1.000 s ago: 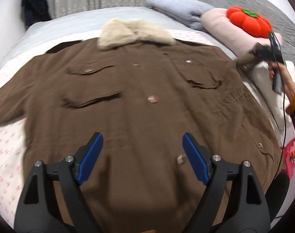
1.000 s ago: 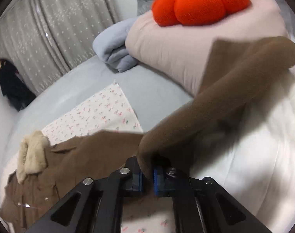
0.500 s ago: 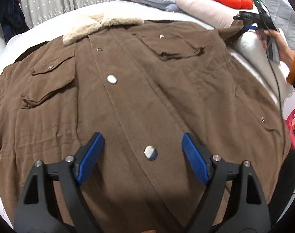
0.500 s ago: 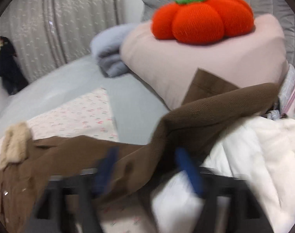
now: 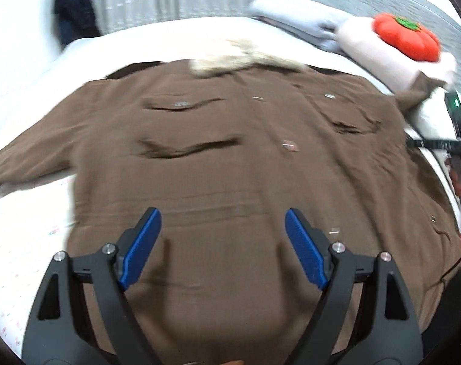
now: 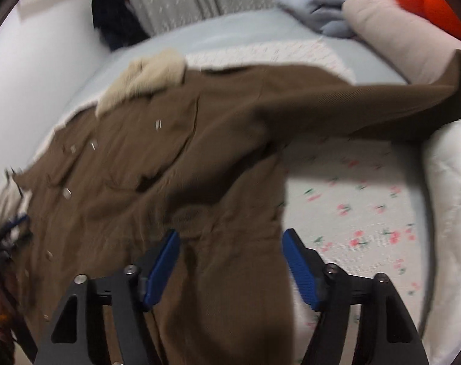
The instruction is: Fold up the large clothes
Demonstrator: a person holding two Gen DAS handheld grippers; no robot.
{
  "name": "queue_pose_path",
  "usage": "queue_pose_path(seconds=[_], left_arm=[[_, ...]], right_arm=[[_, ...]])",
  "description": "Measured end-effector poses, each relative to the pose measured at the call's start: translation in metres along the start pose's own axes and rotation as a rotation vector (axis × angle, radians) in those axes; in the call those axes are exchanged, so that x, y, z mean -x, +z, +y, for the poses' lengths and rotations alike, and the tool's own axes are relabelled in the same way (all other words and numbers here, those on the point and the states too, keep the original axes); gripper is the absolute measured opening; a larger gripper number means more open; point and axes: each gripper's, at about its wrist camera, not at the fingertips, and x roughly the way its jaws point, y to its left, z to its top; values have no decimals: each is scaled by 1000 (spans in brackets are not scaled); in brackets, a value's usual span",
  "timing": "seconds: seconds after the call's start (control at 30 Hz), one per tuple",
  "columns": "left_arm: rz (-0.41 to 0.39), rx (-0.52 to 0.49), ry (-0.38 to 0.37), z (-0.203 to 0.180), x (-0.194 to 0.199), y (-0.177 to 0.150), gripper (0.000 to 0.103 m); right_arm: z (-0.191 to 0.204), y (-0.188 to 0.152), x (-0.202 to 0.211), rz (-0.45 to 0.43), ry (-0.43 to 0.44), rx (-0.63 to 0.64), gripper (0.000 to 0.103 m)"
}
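The brown coat (image 5: 230,167) lay spread face-up on the bed (image 5: 157,39), collar at twelve o'clock, ready for folding, while the left gripper (image 5: 221,243) hovered spread and the right gripper (image 6: 230,261), just narrowing, pinched nothing.

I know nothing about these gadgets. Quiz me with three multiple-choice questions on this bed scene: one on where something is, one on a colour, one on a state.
1. Where does the orange cushion sit?
A. on the pink pillow
B. on the coat
C. on the floor

2. What colour is the coat's collar?
A. black
B. cream
C. red

3. How does the right gripper stand?
A. shut on the sleeve
B. shut on the collar
C. open, holding nothing

Answers:
1. A: the cushion rests on top of the pillow, beyond the coat.
2. B: pale fleece tops the brown cloth.
3. C: its blue pads stand apart over the coat's side, after just closing somewhat; the sleeve lies free.
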Motion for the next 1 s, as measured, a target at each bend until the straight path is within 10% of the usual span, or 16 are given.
queue_pose_path(seconds=[0.27,0.5,0.63,0.77,1.0], left_arm=[[44,236,178,110,13,-23,84],[121,434,23,151,-12,-45,75],[70,367,-9,129,5,-36,69],[107,276,9,108,-7,-36,69],[133,249,68,101,-19,-44,70]], right_arm=[[10,-1,-11,-2,-68,56,48],[29,-4,-8,-33,-173,107,14],[15,0,24,-115,-191,4,11],[-27,-14,2,-14,-163,-152,10],[-15,-11,14,-29,-176,-137,19]])
